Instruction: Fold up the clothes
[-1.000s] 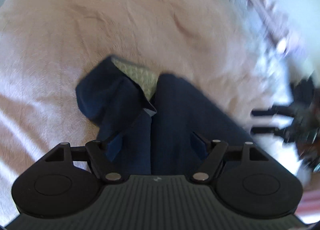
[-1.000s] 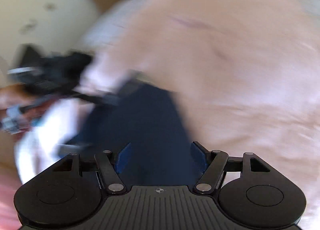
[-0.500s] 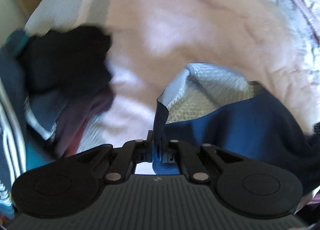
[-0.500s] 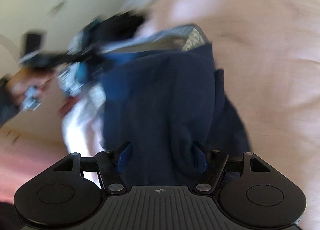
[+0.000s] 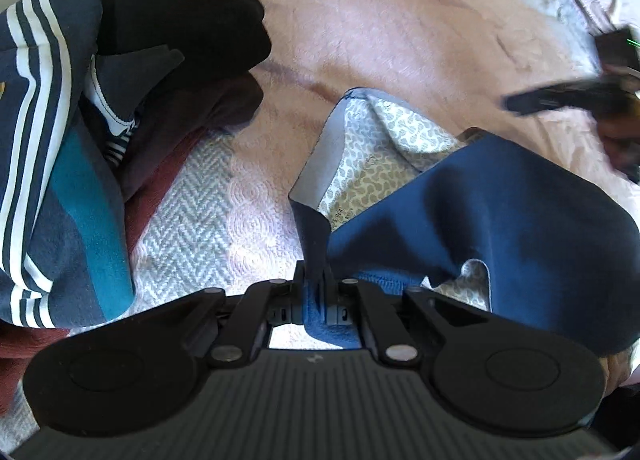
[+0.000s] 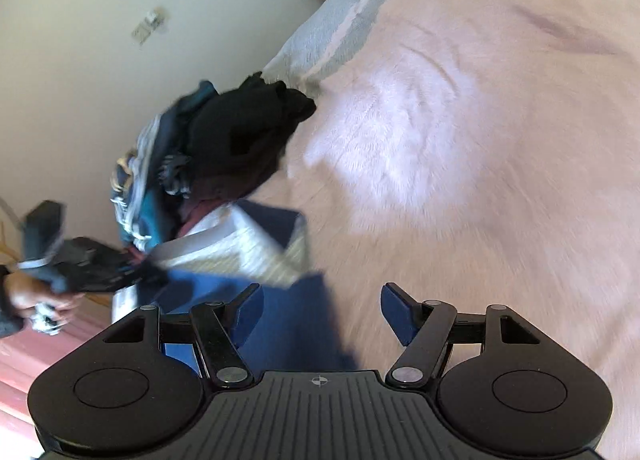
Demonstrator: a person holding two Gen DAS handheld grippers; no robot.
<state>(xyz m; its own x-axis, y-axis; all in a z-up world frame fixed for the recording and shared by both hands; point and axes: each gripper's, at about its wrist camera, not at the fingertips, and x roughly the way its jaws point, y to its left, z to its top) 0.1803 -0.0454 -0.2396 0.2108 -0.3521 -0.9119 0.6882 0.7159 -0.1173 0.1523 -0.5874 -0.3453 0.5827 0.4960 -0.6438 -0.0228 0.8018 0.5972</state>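
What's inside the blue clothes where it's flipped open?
Inside the blue garment you can see a pale lining with a tan squiggly pattern. It lies on the pink blanket. The rest of the inside stays covered by blue fabric.

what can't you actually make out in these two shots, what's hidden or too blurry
- Navy garment: its lower part is hidden behind the left gripper body in the left wrist view, so its type is unclear.
- Clothes pile: cut off by the left edge in the left wrist view.
- Right gripper: its open jaws show, but motion blur smears the cloth under them in the right wrist view.
- Hand: blurred at the left edge in the right wrist view.
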